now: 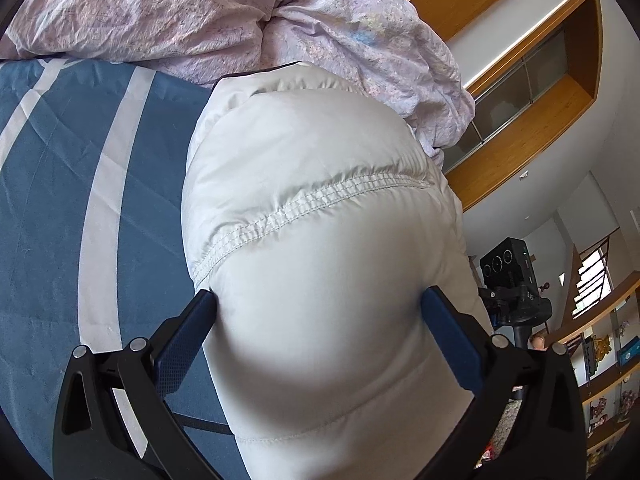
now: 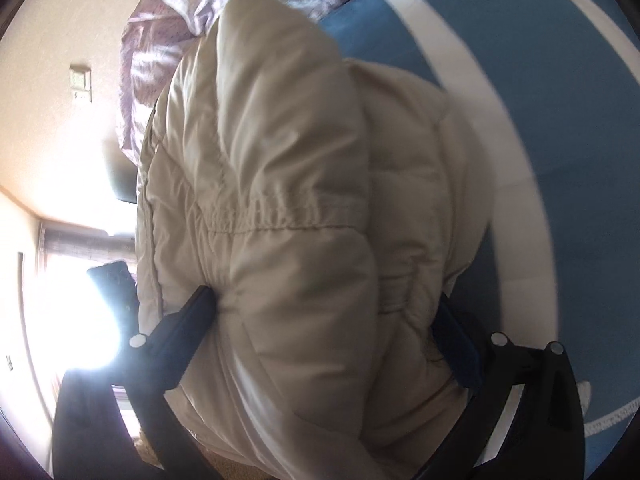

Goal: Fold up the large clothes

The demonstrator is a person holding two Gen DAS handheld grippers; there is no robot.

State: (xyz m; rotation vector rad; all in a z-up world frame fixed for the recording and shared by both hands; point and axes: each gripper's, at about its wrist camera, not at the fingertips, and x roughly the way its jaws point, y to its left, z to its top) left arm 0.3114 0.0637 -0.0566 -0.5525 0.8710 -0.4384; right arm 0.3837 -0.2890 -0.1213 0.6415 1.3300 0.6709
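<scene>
A puffy cream-white down jacket (image 1: 320, 208) fills the left wrist view and lies over a blue bed sheet with white stripes (image 1: 80, 184). My left gripper (image 1: 320, 300) is closed around a thick padded fold of the jacket, one blue pad (image 1: 188, 344) on each side. In the right wrist view the same jacket (image 2: 288, 200) bulges between the fingers. My right gripper (image 2: 324, 304) is also clamped on a thick fold of it; the view is motion-blurred.
A crumpled pink floral duvet (image 1: 248, 16) lies at the far end of the bed, also in the right wrist view (image 2: 168, 40). A black camera on a stand (image 1: 508, 276) and wooden shelves (image 1: 600, 360) stand beside the bed. A bright window (image 2: 68, 300) is at the left.
</scene>
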